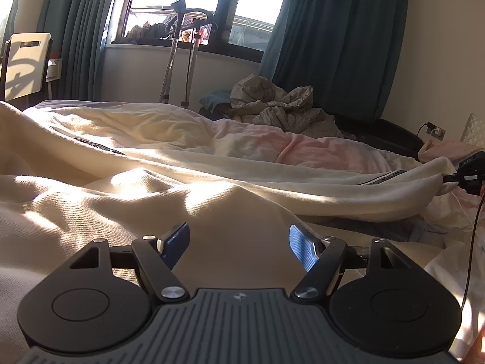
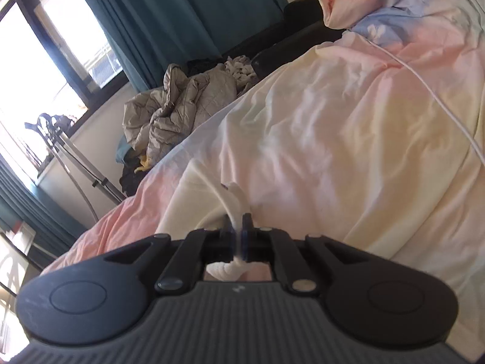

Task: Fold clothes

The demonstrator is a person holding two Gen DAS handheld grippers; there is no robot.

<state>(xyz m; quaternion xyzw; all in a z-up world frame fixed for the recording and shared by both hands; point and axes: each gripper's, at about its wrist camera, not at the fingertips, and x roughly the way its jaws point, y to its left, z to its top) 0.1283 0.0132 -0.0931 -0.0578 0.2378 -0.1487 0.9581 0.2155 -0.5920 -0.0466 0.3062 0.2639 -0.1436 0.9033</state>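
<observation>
Folding starts with a clean hold, and we have one: the right gripper (image 2: 241, 230) has its fingers clamped on a pinch of the cream garment (image 1: 127, 163), whose cloth trails from that pinch across the bed (image 2: 348, 127). In the left wrist view the same gripper (image 1: 463, 179) shows at the far right edge, gripping the garment's end. Our left gripper (image 1: 239, 244) hovers over the near part of the cloth with fingers apart and nothing between them. We judge the best move is to pin or take a matching edge there, so the cloth draws flat instead of bunching. Mind the white cable (image 2: 436, 100) lying on the bedding.
</observation>
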